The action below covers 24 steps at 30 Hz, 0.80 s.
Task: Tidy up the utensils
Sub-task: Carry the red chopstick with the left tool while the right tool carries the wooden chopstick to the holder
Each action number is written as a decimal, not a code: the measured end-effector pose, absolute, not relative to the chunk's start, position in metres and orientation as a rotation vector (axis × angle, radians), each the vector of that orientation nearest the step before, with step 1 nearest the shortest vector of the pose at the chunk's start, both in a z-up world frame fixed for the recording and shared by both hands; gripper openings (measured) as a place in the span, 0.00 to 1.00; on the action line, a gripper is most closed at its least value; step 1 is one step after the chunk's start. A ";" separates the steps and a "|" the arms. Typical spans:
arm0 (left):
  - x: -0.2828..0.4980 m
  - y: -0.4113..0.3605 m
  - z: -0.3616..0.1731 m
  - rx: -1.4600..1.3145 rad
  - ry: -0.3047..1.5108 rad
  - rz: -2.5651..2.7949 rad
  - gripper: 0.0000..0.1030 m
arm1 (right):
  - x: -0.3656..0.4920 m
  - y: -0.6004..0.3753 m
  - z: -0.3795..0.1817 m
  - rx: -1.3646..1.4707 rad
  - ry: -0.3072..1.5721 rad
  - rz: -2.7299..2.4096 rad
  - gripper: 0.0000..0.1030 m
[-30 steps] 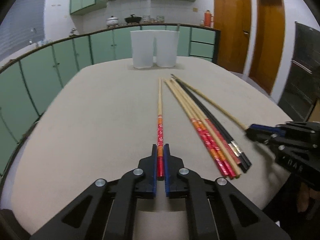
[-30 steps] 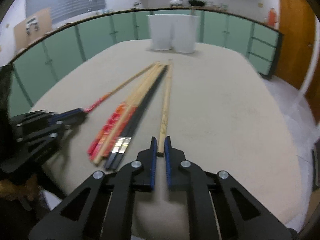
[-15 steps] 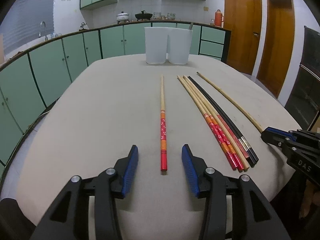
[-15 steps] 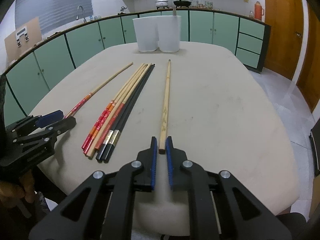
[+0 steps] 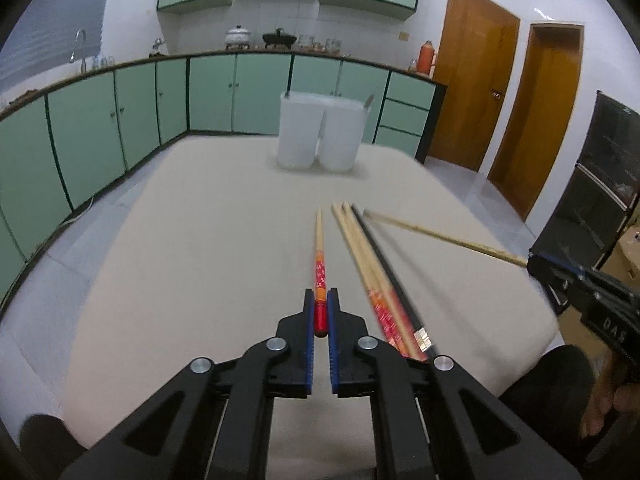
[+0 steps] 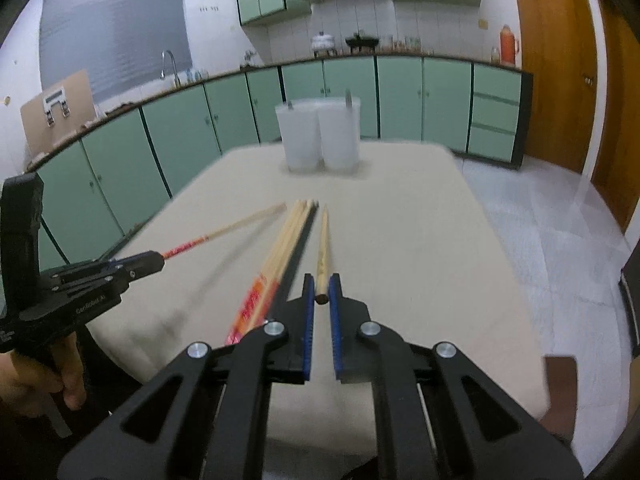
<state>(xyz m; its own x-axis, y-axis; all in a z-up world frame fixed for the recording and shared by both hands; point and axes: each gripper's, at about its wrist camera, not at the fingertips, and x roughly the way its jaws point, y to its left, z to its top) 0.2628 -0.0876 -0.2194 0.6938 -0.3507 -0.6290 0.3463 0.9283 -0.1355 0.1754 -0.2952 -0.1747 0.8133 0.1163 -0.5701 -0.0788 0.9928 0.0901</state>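
My left gripper [image 5: 320, 300] is shut on the red end of a red-handled chopstick [image 5: 319, 256] and holds it lifted, tip pointing away. My right gripper [image 6: 321, 285] is shut on the blunt end of a plain wooden chopstick [image 6: 322, 242], also lifted. Several more chopsticks [image 5: 376, 272], red-patterned and black, lie in a bundle on the beige table [image 5: 200, 240]. Two white containers [image 5: 318, 138] stand side by side at the table's far end, each with a utensil tip showing above the rim in the right wrist view [image 6: 318, 136].
Green kitchen cabinets [image 5: 120, 120] run along the left and back. Wooden doors [image 5: 472, 92] are at the right. A dark oven [image 5: 600, 184] is at the far right. In the right wrist view the left gripper [image 6: 136, 266] shows at the left with its chopstick.
The left gripper, open half a second ago, has shut on the red-handled chopstick. Both grippers have lifted their chopsticks off the table.
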 end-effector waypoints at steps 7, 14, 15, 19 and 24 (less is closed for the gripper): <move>0.261 -0.076 -0.160 -0.004 0.636 -0.395 0.06 | 0.188 -0.295 -0.111 0.052 0.530 0.144 0.06; 0.277 -0.072 -0.126 0.003 0.606 -0.421 0.06 | 0.224 -0.287 -0.087 -0.018 0.544 0.182 0.06; 0.284 -0.072 -0.123 0.003 0.618 -0.429 0.06 | 0.232 -0.286 -0.085 -0.029 0.557 0.189 0.06; 0.304 -0.071 -0.116 -0.010 0.654 -0.451 0.06 | 0.257 -0.287 -0.076 -0.037 0.588 0.202 0.06; 0.334 -0.072 -0.103 -0.004 0.691 -0.477 0.06 | 0.288 -0.294 -0.062 -0.020 0.649 0.224 0.06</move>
